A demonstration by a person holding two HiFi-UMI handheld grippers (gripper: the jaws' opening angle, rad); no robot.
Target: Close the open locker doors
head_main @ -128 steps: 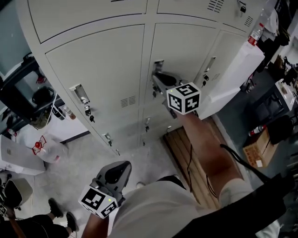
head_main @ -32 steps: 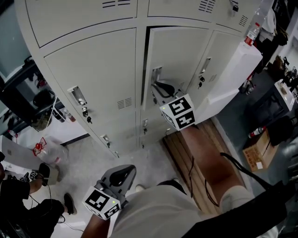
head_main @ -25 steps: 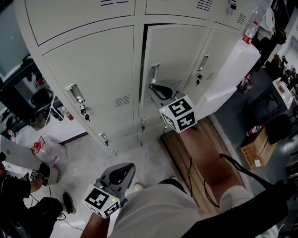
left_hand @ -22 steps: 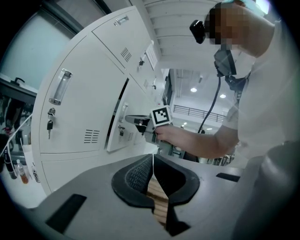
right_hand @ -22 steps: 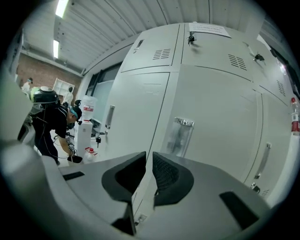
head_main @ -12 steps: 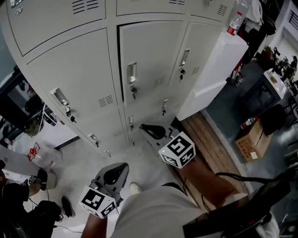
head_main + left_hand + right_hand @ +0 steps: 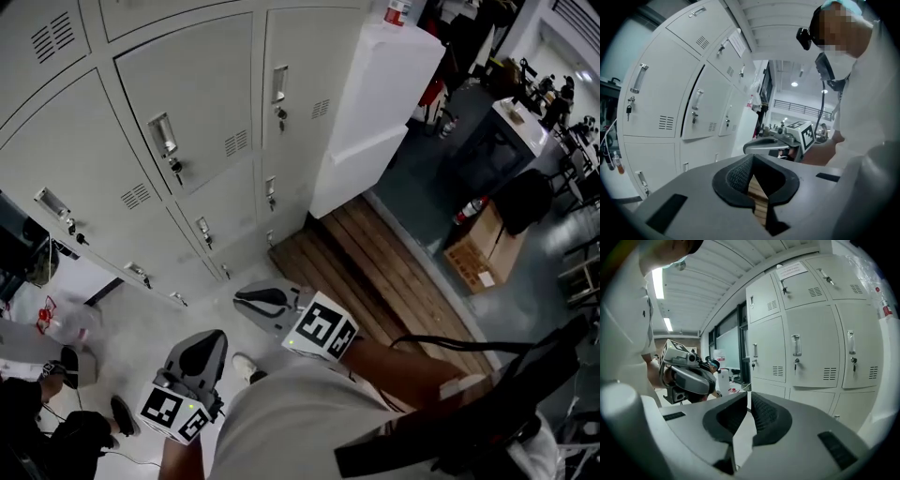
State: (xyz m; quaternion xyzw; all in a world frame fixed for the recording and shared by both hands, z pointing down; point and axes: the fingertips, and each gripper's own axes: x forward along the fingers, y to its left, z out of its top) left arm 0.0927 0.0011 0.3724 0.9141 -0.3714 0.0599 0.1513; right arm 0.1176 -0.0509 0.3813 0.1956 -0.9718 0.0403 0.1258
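Right gripper (image 7: pixel 246 297) drawn back from the locker doors (image 7: pixel 202 89), those in view now flush shut, its fingers just closing to a slit, empty, left gripper (image 7: pixel 208 342) fingers together, holding nothing.

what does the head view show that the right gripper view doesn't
Only the head view: the wooden plank floor and a cardboard box beyond it. Only the right gripper view: ceiling strip lights and a paper notice on a top locker. Both: the lockers and the left gripper.
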